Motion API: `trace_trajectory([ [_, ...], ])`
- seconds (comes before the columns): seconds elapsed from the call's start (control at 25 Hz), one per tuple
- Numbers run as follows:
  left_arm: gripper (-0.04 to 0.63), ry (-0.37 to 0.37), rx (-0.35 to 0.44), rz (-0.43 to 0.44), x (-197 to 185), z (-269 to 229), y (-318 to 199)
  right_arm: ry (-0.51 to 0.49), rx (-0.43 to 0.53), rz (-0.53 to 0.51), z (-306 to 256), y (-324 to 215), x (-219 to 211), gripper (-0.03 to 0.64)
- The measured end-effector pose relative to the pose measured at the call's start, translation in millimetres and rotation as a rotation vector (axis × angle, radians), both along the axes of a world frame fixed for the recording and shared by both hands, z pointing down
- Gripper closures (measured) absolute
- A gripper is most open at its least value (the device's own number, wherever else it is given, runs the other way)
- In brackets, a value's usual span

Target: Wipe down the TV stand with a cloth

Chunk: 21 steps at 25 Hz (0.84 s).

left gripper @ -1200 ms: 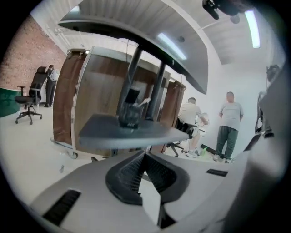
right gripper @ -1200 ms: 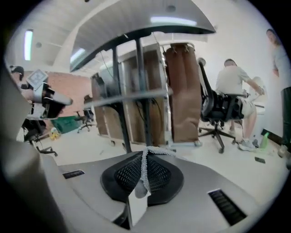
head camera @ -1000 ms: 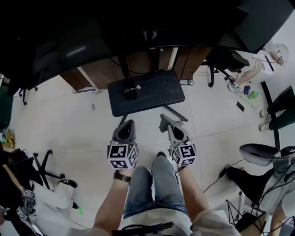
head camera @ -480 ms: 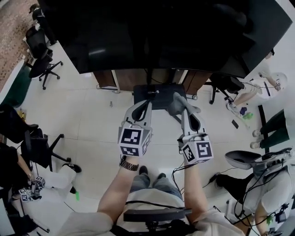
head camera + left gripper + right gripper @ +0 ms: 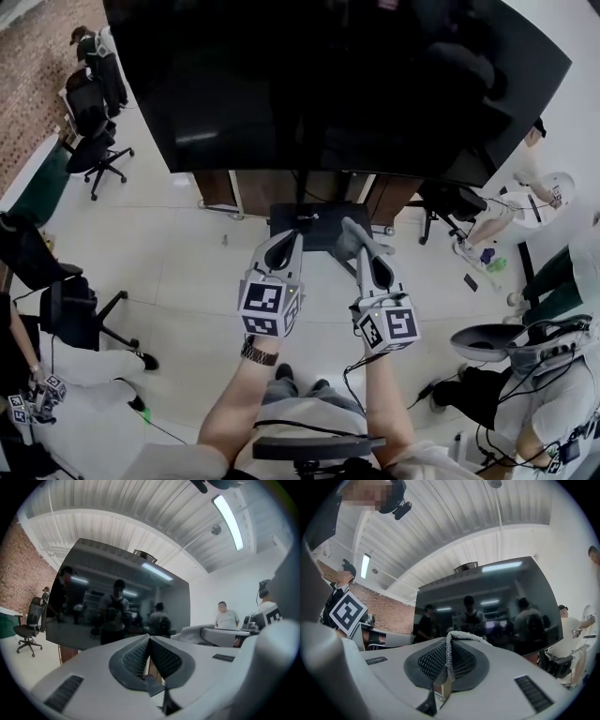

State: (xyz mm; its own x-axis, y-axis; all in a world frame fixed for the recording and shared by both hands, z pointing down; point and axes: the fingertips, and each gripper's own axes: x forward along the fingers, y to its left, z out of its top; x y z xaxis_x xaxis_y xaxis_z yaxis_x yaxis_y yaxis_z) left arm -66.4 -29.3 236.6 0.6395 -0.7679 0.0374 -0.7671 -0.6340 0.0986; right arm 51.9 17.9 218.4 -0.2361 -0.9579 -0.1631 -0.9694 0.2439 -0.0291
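Note:
A big black TV [image 5: 328,84] fills the top of the head view and shows as a dark reflecting screen [image 5: 117,611] [image 5: 497,606] in both gripper views. Below it, the TV stand's black base plate [image 5: 323,230] lies on the pale floor, with a small dark item on it. My left gripper [image 5: 287,240] [image 5: 149,640] is held up in front of the screen, jaws shut with nothing between them. My right gripper [image 5: 351,232] [image 5: 447,641] is level beside it, shut on a pale knitted cloth [image 5: 449,657] whose edge sticks out over the pads.
Office chairs [image 5: 94,141] stand at the left and another chair [image 5: 448,202] at the right of the stand. Wooden cabinets [image 5: 234,189] sit behind the base. People [image 5: 525,211] and cables are at the right. My legs are below the grippers.
Both grippers have risen from pointing down at the base plate to facing the TV screen. The head view has tilted up, so the TV now fills the top.

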Motion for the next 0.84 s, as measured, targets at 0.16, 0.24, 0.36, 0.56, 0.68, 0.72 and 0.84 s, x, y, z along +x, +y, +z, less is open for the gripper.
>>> trace_trajectory([
  [0.16, 0.580, 0.001, 0.003, 0.006, 4, -13, 0, -0.002, 0.016, -0.011, -19, 0, 2, 0.598],
  [0.24, 0.580, -0.002, -0.003, 0.012, 8, -12, 1, -0.003, 0.021, -0.018, -23, 0, 5, 0.598],
  [0.36, 0.580, -0.003, -0.007, 0.023, 14, -6, 7, 0.003, 0.028, -0.028, -21, 4, 8, 0.598],
  [0.56, 0.580, -0.010, 0.012, 0.016, 27, -3, 10, 0.016, 0.032, -0.029, -16, 6, 23, 0.598],
  [0.68, 0.580, -0.007, 0.016, 0.004, 31, -5, 7, 0.016, 0.026, -0.035, -14, 4, 31, 0.598],
  [0.72, 0.580, -0.007, 0.016, 0.002, 31, -5, 7, 0.015, 0.025, -0.034, -14, 5, 32, 0.598],
  [0.84, 0.580, -0.007, 0.018, -0.004, 29, -9, 9, 0.012, 0.028, -0.035, -17, 6, 32, 0.598],
])
